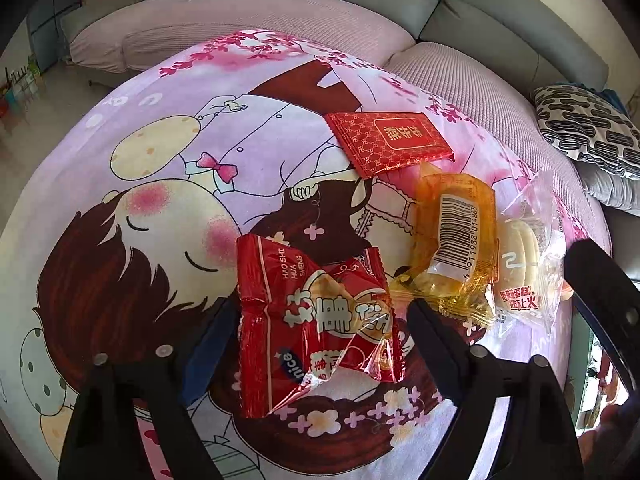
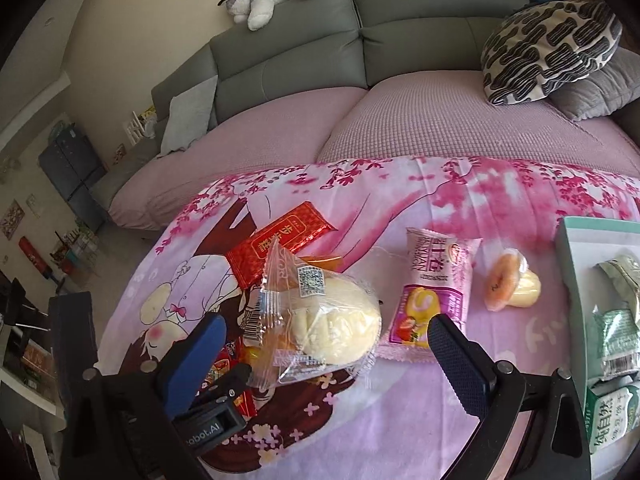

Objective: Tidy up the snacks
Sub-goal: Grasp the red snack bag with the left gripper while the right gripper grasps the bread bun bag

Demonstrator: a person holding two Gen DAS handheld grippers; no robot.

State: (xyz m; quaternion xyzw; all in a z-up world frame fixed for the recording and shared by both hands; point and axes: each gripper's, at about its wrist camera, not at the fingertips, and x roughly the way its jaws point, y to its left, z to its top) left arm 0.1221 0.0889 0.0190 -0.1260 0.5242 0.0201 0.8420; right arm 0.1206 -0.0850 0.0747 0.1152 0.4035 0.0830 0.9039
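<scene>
Crinkly red film is what the left gripper [image 1: 324,316] has between its jaws: the peanut pack [image 1: 316,320] lies on the surface [image 1: 160,184] with a finger on each side, the jaws wide and seemingly not yet pressing. The risk I see is that such slick, puffed film could squirt out as the jaws close, or that only a loose corner gets pinched and the pack dangles and drops; the orange pack [image 1: 456,240] lies just beside the right finger and might be nudged or caught along with it. Counted in the left view: one peanut pack, one flat red packet [image 1: 390,144], one orange pack, one clear-wrapped cake [image 1: 524,256]. In the right view, the right gripper [image 2: 320,336] straddles the cake [image 2: 332,328] with jaws wide, nothing held; the cake is soft, so a hard squeeze would likely crush it, and its wrapper overlaps the orange pack and reaches the pink roll [image 2: 432,288], so either could be dragged. The two grippers work close together and could collide. Counted here: one cake, one red packet [image 2: 280,244], one pink roll, one jelly cup [image 2: 512,284], one box [image 2: 576,240] at the right edge holding at least three green packs [image 2: 616,328]; more may lie out of frame
</scene>
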